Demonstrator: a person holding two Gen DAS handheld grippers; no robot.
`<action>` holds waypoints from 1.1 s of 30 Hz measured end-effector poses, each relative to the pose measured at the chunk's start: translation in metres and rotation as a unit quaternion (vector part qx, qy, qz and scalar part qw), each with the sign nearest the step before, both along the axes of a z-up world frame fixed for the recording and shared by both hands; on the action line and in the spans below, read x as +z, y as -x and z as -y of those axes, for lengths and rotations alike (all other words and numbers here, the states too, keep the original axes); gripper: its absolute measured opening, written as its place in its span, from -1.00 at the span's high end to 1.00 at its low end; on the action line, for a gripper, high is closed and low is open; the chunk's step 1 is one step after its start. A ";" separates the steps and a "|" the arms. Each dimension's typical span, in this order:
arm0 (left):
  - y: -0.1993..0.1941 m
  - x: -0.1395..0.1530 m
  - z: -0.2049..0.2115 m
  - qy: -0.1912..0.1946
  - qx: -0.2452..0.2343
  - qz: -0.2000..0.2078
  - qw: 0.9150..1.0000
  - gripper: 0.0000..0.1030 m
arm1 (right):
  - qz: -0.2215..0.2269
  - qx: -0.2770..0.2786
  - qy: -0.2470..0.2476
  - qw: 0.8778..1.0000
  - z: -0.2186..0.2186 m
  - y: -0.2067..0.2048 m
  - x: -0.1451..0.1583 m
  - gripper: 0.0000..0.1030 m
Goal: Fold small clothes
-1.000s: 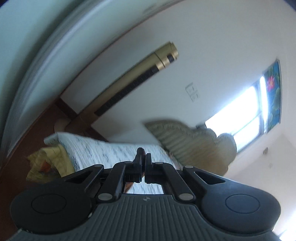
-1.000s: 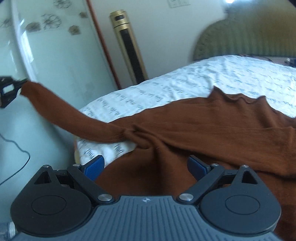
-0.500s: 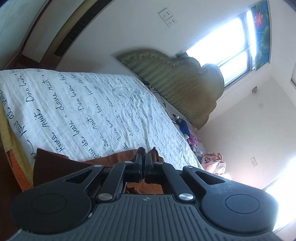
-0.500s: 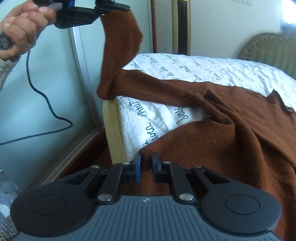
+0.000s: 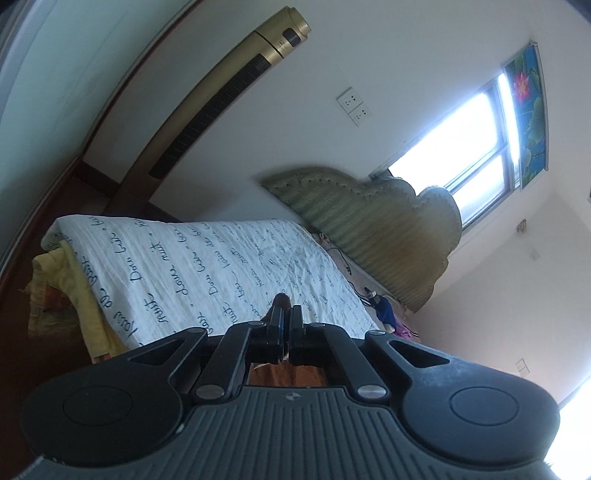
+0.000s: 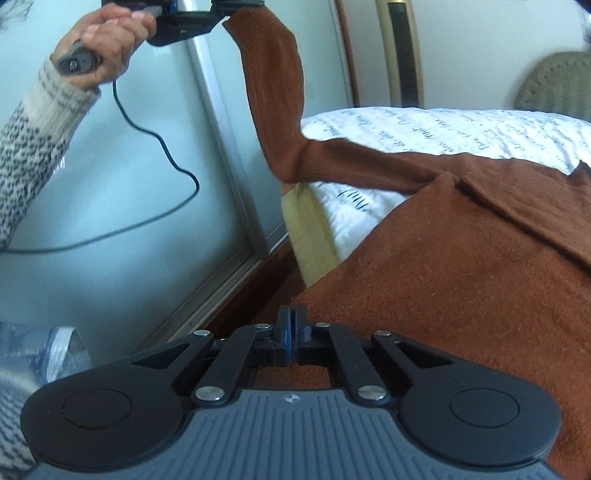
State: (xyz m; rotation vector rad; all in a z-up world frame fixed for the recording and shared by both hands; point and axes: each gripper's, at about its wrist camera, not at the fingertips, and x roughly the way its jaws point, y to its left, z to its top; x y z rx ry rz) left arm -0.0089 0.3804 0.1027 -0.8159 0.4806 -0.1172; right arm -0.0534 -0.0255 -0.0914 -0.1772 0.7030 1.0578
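A bed with script-printed sheet carries the brown sweater. Left tongs, closed on the sleeve cuff, hold it high; right tongs pinch the hem. Pulling harder could slide the sweater off the edge.

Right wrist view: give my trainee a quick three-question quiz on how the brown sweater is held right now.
1. True or false: the left tongs hold the sleeve of the brown sweater raised above the bed.
2. Which edge do the right tongs clamp? A) neckline B) the near edge of the body C) the lifted sleeve
3. Fill in: the bedsheet is white with dark ____.

Key: 1 true; 2 B; 3 lettering
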 end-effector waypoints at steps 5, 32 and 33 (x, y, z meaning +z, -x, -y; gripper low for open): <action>0.007 0.010 -0.007 0.012 0.010 0.010 1.000 0.98 | -0.016 0.025 0.010 1.000 -0.006 0.004 -0.011 1.00; -0.250 -0.034 0.466 -0.106 -0.366 -0.128 0.916 0.98 | -0.033 -0.323 -0.119 0.938 0.236 -0.055 0.026 -0.93; -0.250 -0.045 0.481 -0.112 -0.379 -0.136 0.908 0.98 | -0.034 -0.334 -0.117 0.935 0.242 -0.055 0.026 -0.92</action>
